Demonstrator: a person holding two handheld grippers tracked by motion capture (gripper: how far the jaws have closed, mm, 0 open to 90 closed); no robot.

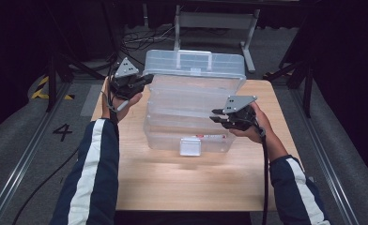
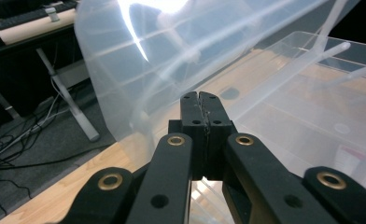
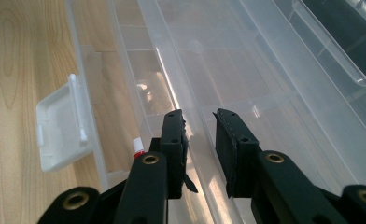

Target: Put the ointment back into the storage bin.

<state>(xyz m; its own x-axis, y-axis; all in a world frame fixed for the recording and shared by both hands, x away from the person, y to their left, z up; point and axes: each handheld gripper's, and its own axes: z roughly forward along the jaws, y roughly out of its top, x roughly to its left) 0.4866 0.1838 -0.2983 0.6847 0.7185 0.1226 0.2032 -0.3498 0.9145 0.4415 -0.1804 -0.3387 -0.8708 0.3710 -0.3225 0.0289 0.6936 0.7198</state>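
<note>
Lifting at the back left, the left hand-held gripper (image 1: 142,80) has its jaws pressed together on the edge of the clear lid (image 1: 196,86), raised at a slant over the clear plastic box (image 1: 187,133) mid-table (image 1: 172,183), while the right hand-held gripper (image 1: 215,115) sits with jaws a little apart astride the box's right rim, not visibly pinching it. Risk, as I judge it: the thin lid edge slipping from that narrow grip and dropping shut, or the unclamped box shifting. Small red-and-white label (image 1: 210,137) inside the front wall is unreadable; a "4" (image 1: 62,132) is marked on the floor.

lid (image 2: 139,60): clear plastic, raised, tilted over box (image 2: 330,107); left gripper (image 2: 201,106): jaws closed together at the lid's edge
</note>
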